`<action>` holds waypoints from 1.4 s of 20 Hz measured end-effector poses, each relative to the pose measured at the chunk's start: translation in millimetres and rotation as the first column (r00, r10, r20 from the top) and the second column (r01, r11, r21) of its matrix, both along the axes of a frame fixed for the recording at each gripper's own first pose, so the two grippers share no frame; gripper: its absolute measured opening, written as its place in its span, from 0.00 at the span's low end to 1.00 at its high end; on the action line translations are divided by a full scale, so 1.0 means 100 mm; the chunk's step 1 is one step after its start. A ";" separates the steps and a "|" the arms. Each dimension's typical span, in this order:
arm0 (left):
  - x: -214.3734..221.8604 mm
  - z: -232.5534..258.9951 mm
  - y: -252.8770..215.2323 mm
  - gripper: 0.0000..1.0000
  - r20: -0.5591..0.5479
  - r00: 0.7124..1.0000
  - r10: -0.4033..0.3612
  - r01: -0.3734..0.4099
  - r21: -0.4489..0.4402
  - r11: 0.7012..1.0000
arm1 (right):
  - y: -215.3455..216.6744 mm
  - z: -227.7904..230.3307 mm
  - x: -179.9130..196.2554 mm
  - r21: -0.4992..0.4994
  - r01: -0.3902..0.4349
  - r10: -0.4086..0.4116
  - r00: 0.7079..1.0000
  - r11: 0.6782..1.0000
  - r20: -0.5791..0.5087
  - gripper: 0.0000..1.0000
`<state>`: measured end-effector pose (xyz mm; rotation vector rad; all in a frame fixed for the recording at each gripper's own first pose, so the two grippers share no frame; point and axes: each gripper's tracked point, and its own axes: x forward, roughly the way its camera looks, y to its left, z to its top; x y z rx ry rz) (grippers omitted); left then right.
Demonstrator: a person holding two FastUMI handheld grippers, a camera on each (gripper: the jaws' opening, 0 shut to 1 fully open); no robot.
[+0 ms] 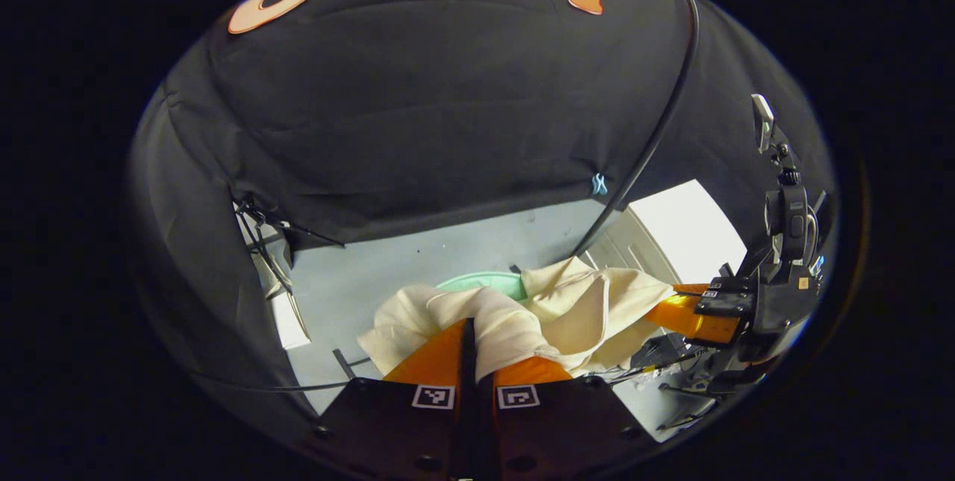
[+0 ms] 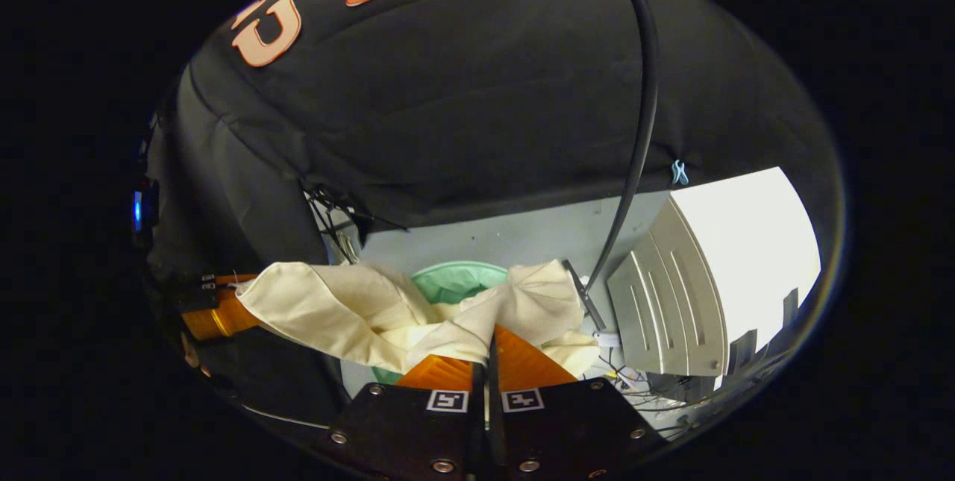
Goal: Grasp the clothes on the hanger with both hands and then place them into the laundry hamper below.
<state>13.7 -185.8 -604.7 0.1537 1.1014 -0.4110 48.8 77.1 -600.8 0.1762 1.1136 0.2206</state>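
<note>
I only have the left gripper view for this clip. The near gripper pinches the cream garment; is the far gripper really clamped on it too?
Observer: Yes, the right gripper view shows the right gripper with both fingers closed on a fold of the cream garment.
Operator: Is that green sliver behind the cloth the hamper?
Observer: Likely: there it is a round green laundry hamper, mouth open under the garment's sagging middle.
Operator: Is the garment hanging free?
Observer: No, it spans from the left gripper to the right one, across the hamper.
</note>
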 end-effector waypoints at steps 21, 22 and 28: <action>-0.37 0.85 0.52 1.00 0.078 0.993 0.088 -0.090 0.013 0.996 | -0.31 0.88 -0.51 -0.078 0.113 -0.105 0.990 0.991 0.099 0.95; -0.35 1.00 0.57 0.99 0.109 0.990 0.093 -0.094 0.006 0.996 | -0.33 1.01 -0.52 -0.082 0.119 -0.108 0.987 0.990 0.122 0.95; -0.19 2.05 1.02 0.98 0.311 0.934 0.175 -0.155 -0.089 0.984 | -0.50 2.01 -0.52 -0.115 0.170 -0.130 0.948 0.979 0.290 0.94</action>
